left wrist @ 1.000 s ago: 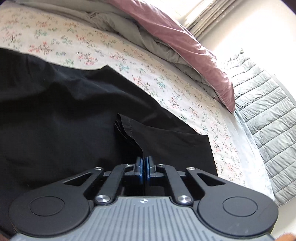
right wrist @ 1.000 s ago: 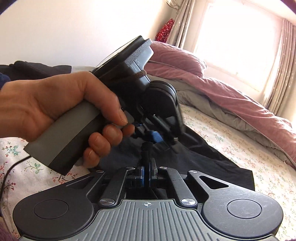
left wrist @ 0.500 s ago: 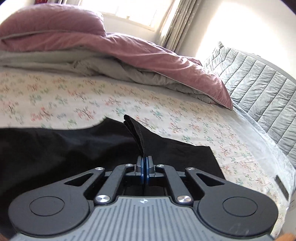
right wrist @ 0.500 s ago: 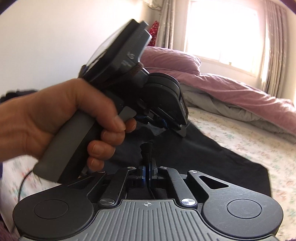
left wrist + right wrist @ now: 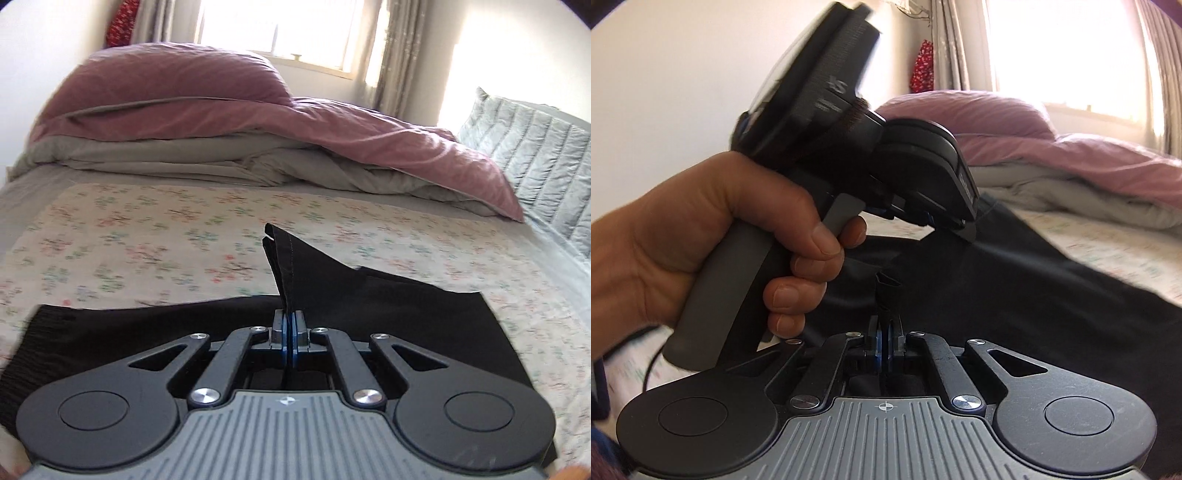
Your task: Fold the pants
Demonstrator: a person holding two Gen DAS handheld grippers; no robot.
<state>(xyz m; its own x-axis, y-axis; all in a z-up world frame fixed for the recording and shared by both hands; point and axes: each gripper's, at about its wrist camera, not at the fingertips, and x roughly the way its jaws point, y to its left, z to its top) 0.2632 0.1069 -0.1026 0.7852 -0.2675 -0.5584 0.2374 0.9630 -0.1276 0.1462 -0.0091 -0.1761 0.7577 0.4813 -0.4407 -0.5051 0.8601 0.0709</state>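
Black pants (image 5: pixel 388 310) lie spread on a floral bedsheet (image 5: pixel 147 236). My left gripper (image 5: pixel 287 325) is shut on a hemmed edge of the pants, and a pinched flap stands up above its jaws. My right gripper (image 5: pixel 884 332) is shut on another black fold of the pants (image 5: pixel 1015 280), which sticks up between its jaws. In the right wrist view the left gripper (image 5: pixel 934 218), held by a hand (image 5: pixel 713 236), is just ahead and to the left, lifted above the cloth.
A mauve duvet and pillow (image 5: pixel 221 107) over grey bedding (image 5: pixel 184 158) are piled at the far side of the bed. A quilted grey headboard (image 5: pixel 535 147) runs along the right. A bright window with curtains (image 5: pixel 1071 55) is beyond.
Both grippers have risen and tilted upward with the cloth still pinched. The pants have been lifted and drawn along the bed, with less of them in the left view.
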